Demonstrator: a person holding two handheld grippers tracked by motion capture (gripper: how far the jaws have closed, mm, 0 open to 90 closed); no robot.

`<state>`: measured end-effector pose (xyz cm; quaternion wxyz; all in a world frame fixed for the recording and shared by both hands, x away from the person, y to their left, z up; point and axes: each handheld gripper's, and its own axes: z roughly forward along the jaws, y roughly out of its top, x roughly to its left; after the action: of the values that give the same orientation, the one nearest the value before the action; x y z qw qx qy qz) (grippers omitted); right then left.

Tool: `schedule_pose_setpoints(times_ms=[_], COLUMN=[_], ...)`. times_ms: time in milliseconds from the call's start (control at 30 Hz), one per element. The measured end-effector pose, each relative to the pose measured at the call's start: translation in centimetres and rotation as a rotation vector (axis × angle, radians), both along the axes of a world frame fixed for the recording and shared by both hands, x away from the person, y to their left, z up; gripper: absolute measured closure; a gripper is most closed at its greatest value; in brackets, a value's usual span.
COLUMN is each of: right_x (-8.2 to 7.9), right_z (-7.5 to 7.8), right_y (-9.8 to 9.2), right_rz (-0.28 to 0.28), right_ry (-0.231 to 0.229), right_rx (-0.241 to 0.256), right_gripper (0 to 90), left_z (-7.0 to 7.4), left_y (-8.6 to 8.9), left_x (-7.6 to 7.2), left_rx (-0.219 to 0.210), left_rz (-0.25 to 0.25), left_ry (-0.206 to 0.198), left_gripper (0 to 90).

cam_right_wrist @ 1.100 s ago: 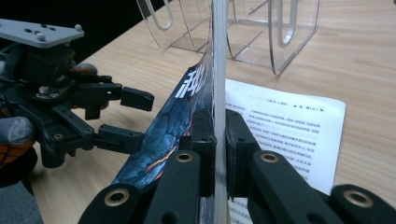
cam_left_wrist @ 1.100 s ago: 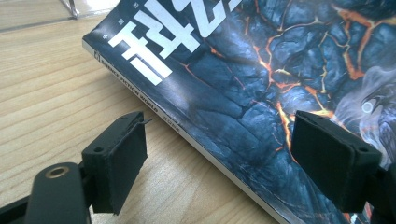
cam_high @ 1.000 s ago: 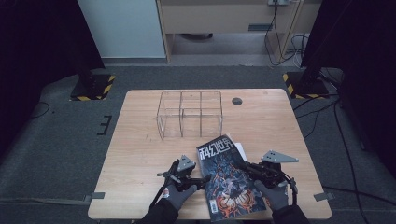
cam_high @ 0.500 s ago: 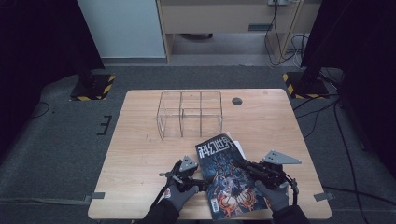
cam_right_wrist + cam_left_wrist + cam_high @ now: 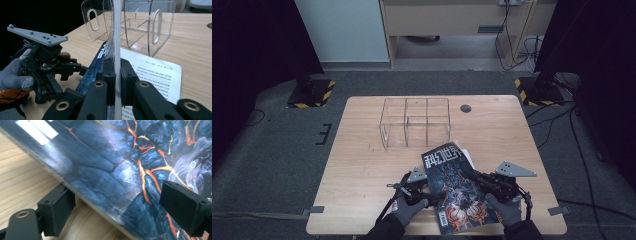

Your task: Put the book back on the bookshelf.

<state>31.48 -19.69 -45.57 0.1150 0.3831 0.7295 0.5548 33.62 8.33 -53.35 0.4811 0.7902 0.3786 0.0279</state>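
Note:
A magazine [image 5: 458, 190] with a dark lava-patterned cover is held tilted above the table's front edge. My right gripper [image 5: 486, 181] is shut on its right edge; in the right gripper view the magazine [image 5: 115, 37] stands edge-on between the closed jaws of that gripper [image 5: 116, 72]. My left gripper [image 5: 418, 186] is at the magazine's left edge. In the left gripper view its jaws stand wide apart [image 5: 120, 210] around the cover's [image 5: 120, 165] edge, open.
A clear acrylic organizer [image 5: 414, 122] with several compartments stands at the table's middle back. A white printed sheet [image 5: 155, 75] lies on the wood under the magazine. A small black disc [image 5: 466, 108] sits at the back right. Gloved hands hold both grippers.
Little has changed: the magazine and both grippers have shifted only slightly near the front edge.

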Motion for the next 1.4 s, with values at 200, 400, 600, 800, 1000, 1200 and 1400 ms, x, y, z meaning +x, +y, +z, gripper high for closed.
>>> schedule_pose_setpoints(times_ms=[200, 400, 600, 800, 1000, 1200, 1400], right_x=[0.1, 0.3, 0.3, 0.2, 0.1, 0.4, 0.9], right_z=[-0.1, -0.3, -0.2, 0.1, 0.4, 0.1, -0.4], right_y=[0.0, 0.0, -0.1, -0.3, -0.1, -0.2, -0.1], right_rz=[-0.005, -0.007, -0.015, -0.004, 0.005, -0.009, -0.033], right_ry=[0.003, 0.008, 0.005, -0.013, -0.03, -0.015, 0.004], right_rx=[-0.004, -0.012, -0.005, 0.024, 0.035, 0.023, -0.019], right_gripper=[84.9, 84.9, 84.9, 84.9, 84.9, 84.9, 84.7], left_z=[-0.4, -0.5, -0.2, -0.3, -0.5, -0.6, -0.2], left_y=[-0.4, -0.3, 0.0, -0.2, -0.8, -0.5, -0.1], left_x=[0.6, 0.8, 0.9, 0.9, 0.9, 1.2, 1.1], left_rx=[-0.042, -0.053, -0.076, -0.099, -0.111, -0.118, -0.129], left_rz=[0.008, 0.027, 0.045, 0.028, 0.012, 0.02, 0.038], left_ry=[0.046, 0.07, 0.057, 0.054, 0.049, 0.079, 0.111], left_gripper=[12.0, 17.5, 27.0, 25.4, 19.6, 28.2, 43.7])
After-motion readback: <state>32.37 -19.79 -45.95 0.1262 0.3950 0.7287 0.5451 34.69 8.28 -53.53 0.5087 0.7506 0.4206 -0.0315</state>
